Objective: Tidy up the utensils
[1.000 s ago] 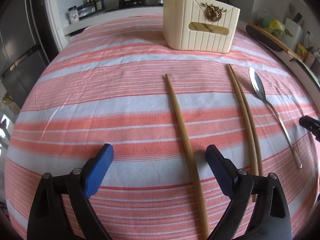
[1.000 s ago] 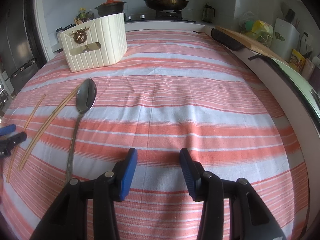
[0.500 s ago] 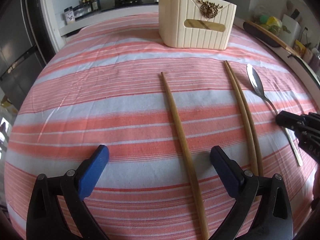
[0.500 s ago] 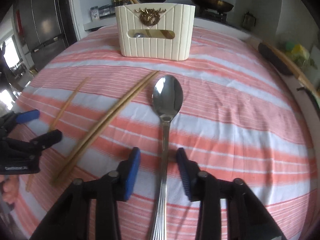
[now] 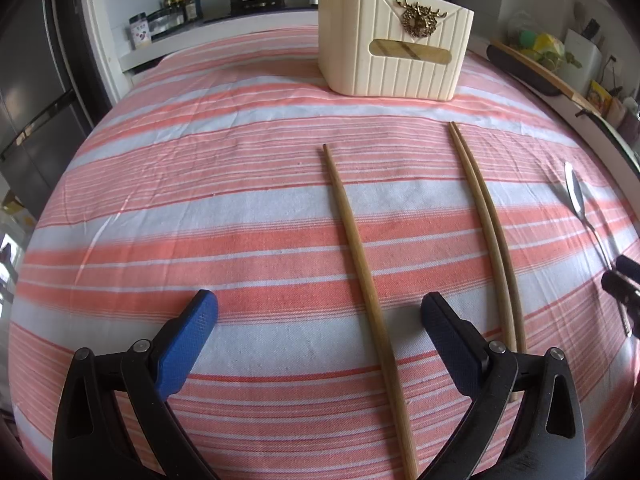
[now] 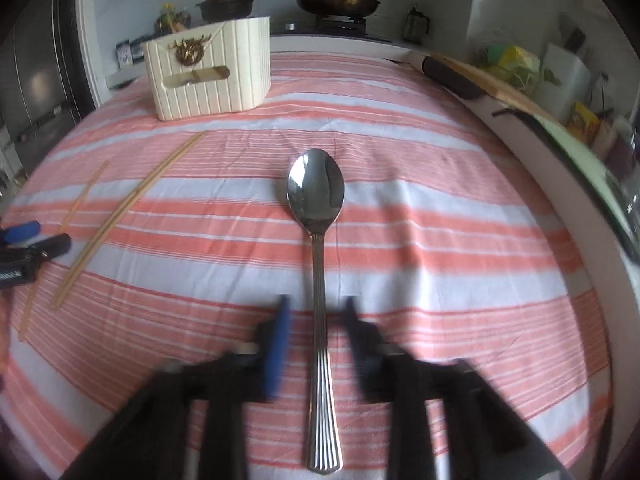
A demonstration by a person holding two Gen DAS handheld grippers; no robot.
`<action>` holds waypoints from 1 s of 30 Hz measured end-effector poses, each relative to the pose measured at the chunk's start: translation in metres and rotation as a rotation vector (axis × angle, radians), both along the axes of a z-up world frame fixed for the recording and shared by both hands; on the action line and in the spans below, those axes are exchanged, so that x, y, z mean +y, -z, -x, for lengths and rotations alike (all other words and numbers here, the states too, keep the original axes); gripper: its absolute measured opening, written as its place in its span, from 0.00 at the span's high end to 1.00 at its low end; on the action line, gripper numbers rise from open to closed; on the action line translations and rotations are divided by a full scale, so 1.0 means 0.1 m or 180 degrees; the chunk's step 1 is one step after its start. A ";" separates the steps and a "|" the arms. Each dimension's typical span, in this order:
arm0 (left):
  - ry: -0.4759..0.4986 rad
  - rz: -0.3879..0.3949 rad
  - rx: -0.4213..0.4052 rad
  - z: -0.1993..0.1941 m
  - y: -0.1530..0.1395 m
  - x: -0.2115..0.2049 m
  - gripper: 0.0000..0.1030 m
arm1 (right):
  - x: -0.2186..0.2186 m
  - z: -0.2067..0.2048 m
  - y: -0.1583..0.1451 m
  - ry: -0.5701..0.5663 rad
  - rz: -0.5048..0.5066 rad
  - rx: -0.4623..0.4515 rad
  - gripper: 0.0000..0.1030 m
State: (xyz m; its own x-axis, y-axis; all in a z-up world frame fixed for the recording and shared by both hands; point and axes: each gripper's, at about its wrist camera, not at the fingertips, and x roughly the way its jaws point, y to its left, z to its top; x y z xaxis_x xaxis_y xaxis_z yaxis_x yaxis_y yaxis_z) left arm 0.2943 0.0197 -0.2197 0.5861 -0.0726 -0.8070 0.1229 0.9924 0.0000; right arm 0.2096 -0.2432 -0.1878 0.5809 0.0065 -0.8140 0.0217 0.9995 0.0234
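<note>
Left claw [image 5: 318, 312]: jaws spread wide, holding nothing; a single long wooden chopstick [image 5: 362, 276] lies on the cloth between its blue pads, nearer the right pad, not pressed by either.
Right claw [image 6: 316, 320]: jaws part open, having just been opening; the ribbed handle of a polished steel spoon [image 6: 318, 240] lies between the pads, which stand clear of it on both sides. Fingers blurred.
Spoon position: flat on the cloth, bowl pointing away toward the far end of the bench.
Paired chopsticks [image 5: 486, 224]: two wooden sticks lying side by side, touching, just right of the left claw's right pad.
Cream ribbed utensil holder with a brass stag ornament [image 5: 394, 40]: upright at the far end; chopstick ends stick out of its top.
Obstructions: holder stands well apart from both claws.
Bench [image 5: 200, 208]: covered by an orange-and-white striped cloth.
Room: kitchen; black pots on a stove behind the bench.
</note>
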 end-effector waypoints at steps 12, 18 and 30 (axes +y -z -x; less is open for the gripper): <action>-0.0024 -0.0026 0.0013 0.00 0.01 0.00 0.00 | 0.12 -0.06 0.05 -0.0121 0.0056 -0.0034 0.33; -0.0023 -0.0026 0.0012 0.00 0.01 -0.01 0.00 | 0.13 -0.03 0.06 -0.0105 0.0057 -0.0069 0.33; 0.0585 0.0036 0.0381 0.00 -0.03 0.09 0.01 | 0.07 -0.16 0.00 -0.0581 0.0022 0.0487 0.33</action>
State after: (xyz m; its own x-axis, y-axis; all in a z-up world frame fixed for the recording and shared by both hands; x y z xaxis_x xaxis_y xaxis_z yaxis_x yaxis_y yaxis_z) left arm 0.2945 0.0283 -0.2166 0.4621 -0.1786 -0.8686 0.3002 0.9532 -0.0364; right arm 0.2257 -0.2365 -0.1873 0.4404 0.0941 -0.8929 -0.1568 0.9873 0.0267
